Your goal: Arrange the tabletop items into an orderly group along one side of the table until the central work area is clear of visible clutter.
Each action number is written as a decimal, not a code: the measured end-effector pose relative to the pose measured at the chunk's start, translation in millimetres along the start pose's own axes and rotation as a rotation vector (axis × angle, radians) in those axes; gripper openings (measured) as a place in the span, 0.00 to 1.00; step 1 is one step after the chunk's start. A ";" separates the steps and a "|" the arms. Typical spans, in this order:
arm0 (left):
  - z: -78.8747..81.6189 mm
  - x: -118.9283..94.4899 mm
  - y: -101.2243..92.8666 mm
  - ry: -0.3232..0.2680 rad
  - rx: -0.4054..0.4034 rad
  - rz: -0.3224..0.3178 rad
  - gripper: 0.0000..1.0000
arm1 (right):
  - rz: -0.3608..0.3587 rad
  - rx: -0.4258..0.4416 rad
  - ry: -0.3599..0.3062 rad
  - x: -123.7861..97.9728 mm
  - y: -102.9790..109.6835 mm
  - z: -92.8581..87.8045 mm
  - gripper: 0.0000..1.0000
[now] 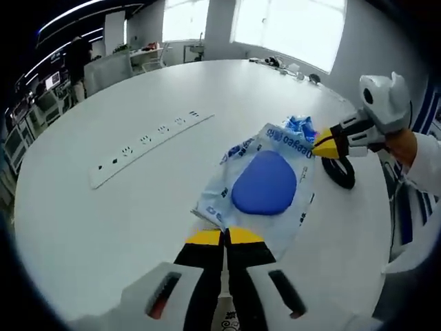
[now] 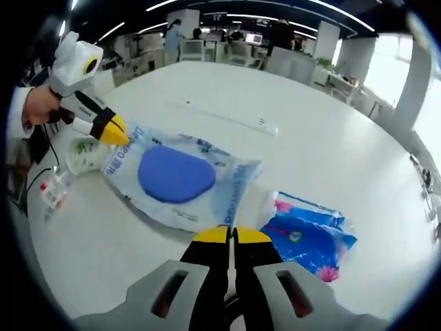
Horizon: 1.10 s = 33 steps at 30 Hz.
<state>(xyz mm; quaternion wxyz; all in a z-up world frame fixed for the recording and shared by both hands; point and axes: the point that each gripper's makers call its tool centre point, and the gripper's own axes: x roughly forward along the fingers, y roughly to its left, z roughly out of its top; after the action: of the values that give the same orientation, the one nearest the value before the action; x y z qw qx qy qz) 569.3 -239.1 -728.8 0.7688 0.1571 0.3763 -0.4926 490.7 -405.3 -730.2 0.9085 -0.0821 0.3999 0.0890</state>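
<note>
Left gripper [image 1: 225, 238]: your jaws are pressed together at the near edge of the plastic bag [image 1: 265, 183], pinching nothing you can confirm. Right gripper [image 2: 233, 236]: jaws likewise together, seemingly empty, at the bag's opposite edge. Bag lies mid-frame, long axis running toward upper right in the left gripper view; blue tissue pack [image 2: 306, 238] just beside it. Open table [image 1: 103, 227] sits left; power strip [image 1: 148, 141] upper left.

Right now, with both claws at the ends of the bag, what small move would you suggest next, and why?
Probably lift the bag slightly with both claws together. The left claw and right claw look shut on its opposite ends, and it lies flat on the table.
</note>
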 end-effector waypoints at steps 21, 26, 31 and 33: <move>-3.0 11.3 0.8 0.020 0.019 0.008 0.00 | 0.012 0.031 0.042 12.4 -3.9 -16.4 0.00; -5.8 10.9 5.1 0.029 0.033 0.030 0.03 | 0.014 0.034 0.038 12.5 -3.6 -16.3 0.00; -6.0 8.6 10.3 0.023 0.008 0.044 0.08 | 0.014 0.035 0.034 12.0 -2.6 -16.0 0.00; -5.2 7.7 11.5 0.019 0.002 0.047 0.10 | 0.012 0.036 0.029 11.3 -2.7 -15.8 0.00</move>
<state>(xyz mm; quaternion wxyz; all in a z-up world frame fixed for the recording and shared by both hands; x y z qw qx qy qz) 579.0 -235.5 -739.4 0.7763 0.1714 0.3793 -0.4734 487.6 -410.3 -748.9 0.9035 -0.0645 0.4149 0.0862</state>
